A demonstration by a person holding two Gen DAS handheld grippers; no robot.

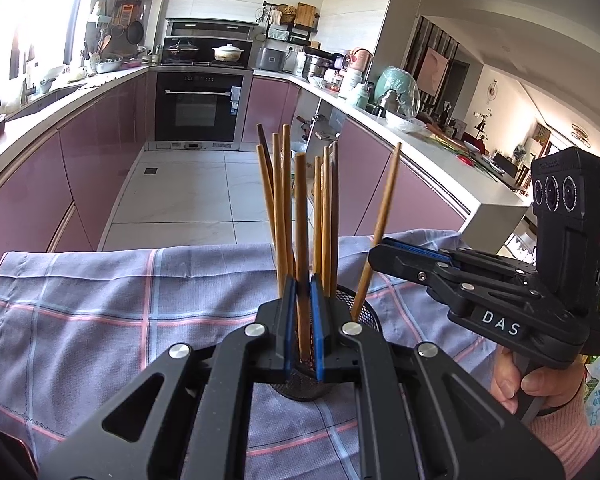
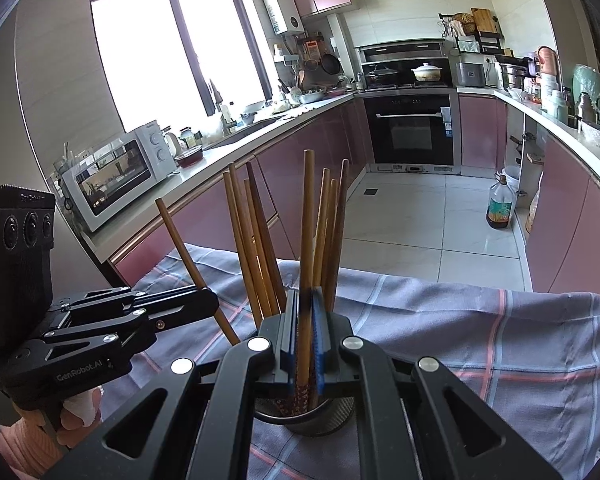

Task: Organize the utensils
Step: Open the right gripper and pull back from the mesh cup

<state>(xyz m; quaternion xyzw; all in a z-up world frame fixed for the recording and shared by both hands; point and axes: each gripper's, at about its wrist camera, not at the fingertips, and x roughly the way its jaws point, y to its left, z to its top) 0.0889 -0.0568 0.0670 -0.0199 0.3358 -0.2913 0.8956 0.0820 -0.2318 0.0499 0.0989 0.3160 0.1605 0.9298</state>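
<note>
Checked cloth [image 1: 100, 300] covers the tabletop; left tongs [image 1: 302, 320] and right tongs [image 2: 306, 332] each clamp a chopstick standing in the mesh holder [image 2: 320, 416].

I am working in a home kitchen: glossy mauve-pink base cabinets [image 2: 308, 152] under pale counters, a black built-in oven [image 1: 198, 106] with a cream lidded casserole pot [image 1: 228, 53] above, and a white countertop microwave [image 2: 116, 174]. Through the right doorway lies perhaps a living room.
</note>
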